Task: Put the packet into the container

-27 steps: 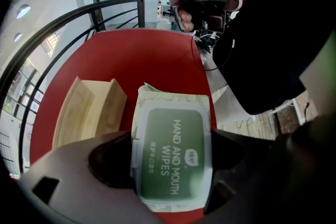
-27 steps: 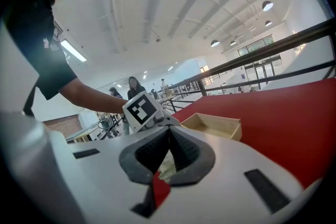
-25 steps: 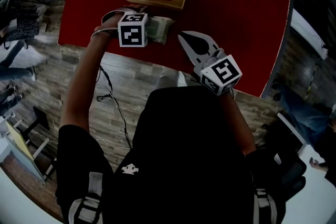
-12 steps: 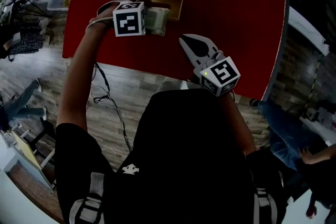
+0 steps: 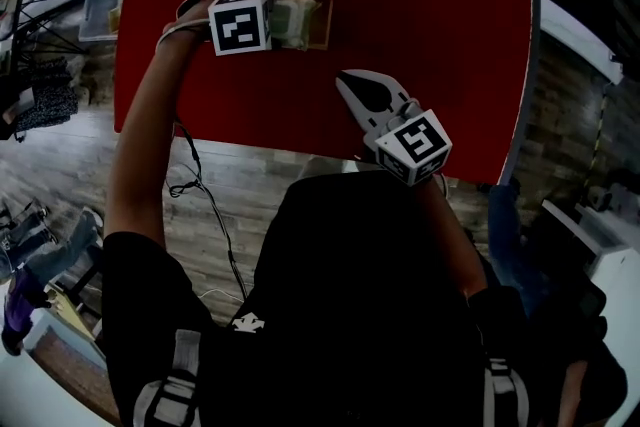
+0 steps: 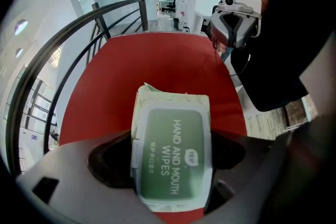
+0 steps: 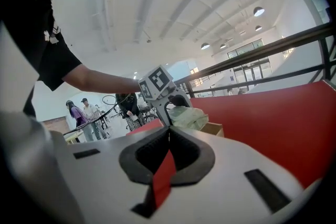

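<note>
While the left tool (image 6: 172,136) clamps the wipes packet (image 6: 170,113) mid-body, a sound hold for something light and squashy, it hangs over, perhaps partly inside, the wooden container (image 5: 322,20) on the worktop (image 5: 430,5); the right tool (image 7: 168,135) sits closed, empty.

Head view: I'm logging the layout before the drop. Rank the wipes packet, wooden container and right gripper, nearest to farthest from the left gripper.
1. Wipes packet: clamped in the left gripper, at the far side of the table.
2. Wooden container: just beneath the packet.
3. Right gripper: farthest, toward the table's near edge on the right, shut.
</note>
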